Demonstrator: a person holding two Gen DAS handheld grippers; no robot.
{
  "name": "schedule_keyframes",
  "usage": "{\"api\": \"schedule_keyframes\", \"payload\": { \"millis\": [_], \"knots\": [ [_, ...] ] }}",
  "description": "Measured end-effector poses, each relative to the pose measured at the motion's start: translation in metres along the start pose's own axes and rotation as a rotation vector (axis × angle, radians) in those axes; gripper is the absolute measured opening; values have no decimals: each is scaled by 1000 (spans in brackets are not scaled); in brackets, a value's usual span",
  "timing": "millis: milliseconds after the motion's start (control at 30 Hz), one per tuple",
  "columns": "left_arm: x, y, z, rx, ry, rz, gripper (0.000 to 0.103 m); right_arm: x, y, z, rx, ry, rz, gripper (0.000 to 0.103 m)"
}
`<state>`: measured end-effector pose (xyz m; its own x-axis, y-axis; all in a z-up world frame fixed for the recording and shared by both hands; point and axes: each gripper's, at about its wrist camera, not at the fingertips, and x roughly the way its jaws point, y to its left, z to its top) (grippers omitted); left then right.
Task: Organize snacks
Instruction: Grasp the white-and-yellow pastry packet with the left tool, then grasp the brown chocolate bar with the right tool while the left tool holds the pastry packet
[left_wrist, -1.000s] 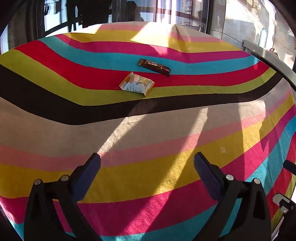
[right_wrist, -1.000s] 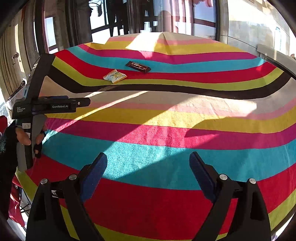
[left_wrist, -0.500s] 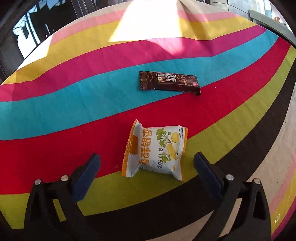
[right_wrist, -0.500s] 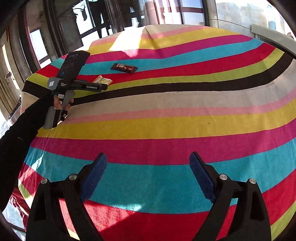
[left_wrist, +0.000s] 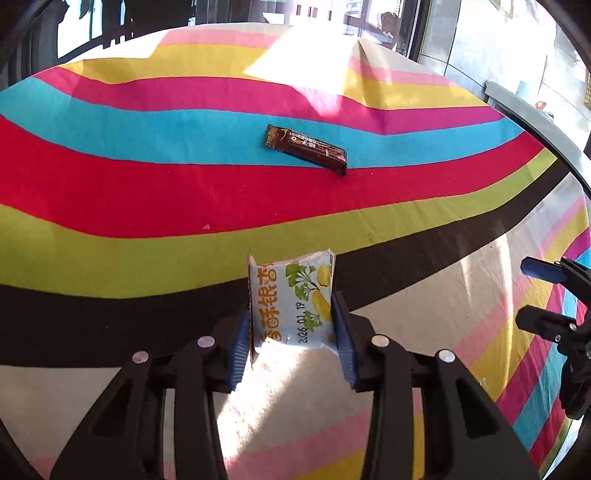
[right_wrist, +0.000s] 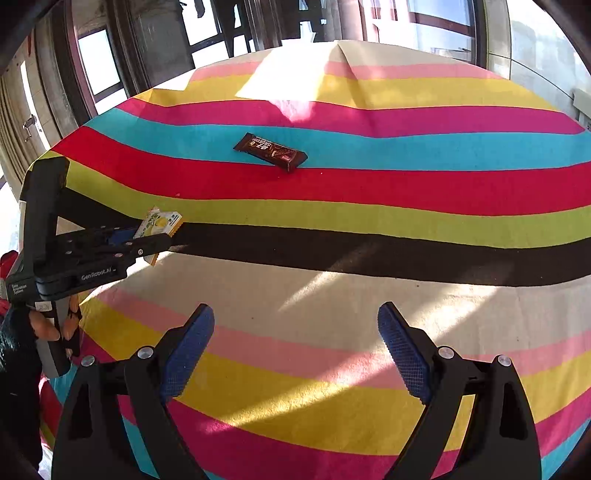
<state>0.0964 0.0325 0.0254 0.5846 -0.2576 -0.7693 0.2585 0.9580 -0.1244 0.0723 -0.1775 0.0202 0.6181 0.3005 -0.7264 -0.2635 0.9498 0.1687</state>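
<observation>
The small white-and-orange foil snack packet printed with yellow fruit and green leaves (left_wrist: 291, 301) sits pinched between the blue pads of the left hand-held gripper (left_wrist: 291, 332), its jaws closed against the packet's two sides, above the black band of the striped cloth-covered counter (left_wrist: 110, 192). Beyond the packet, well apart, a dark brown wrapped chocolate bar (left_wrist: 306, 148) lies flat where the cyan stripe meets the red. The right hand-held gripper (right_wrist: 293, 350), to the packet's right, is spread wide and holds nothing.
</observation>
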Motion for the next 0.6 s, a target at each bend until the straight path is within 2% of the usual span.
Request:
{"api": "schedule_keyframes", "payload": {
  "millis": [100, 233, 300, 400, 600],
  "knots": [
    [-14, 6, -18, -46, -19, -18, 41, 32, 11, 33, -37, -3, 10, 87],
    [-9, 20, -16, -104, -11, -66, 42, 72, 26, 74, -153, -10, 8, 87],
    [-9, 18, -16, -100, -10, -62, 43, 88, 31, 92, -210, -13, -11, 87],
    [-10, 19, -16, -103, -11, -68, 45, 109, 36, 112, -263, -14, -15, 87],
    [-10, 34, -18, -166, -24, -147, 45, 145, 38, 141, -317, 28, -11, 87]
  ]
}}
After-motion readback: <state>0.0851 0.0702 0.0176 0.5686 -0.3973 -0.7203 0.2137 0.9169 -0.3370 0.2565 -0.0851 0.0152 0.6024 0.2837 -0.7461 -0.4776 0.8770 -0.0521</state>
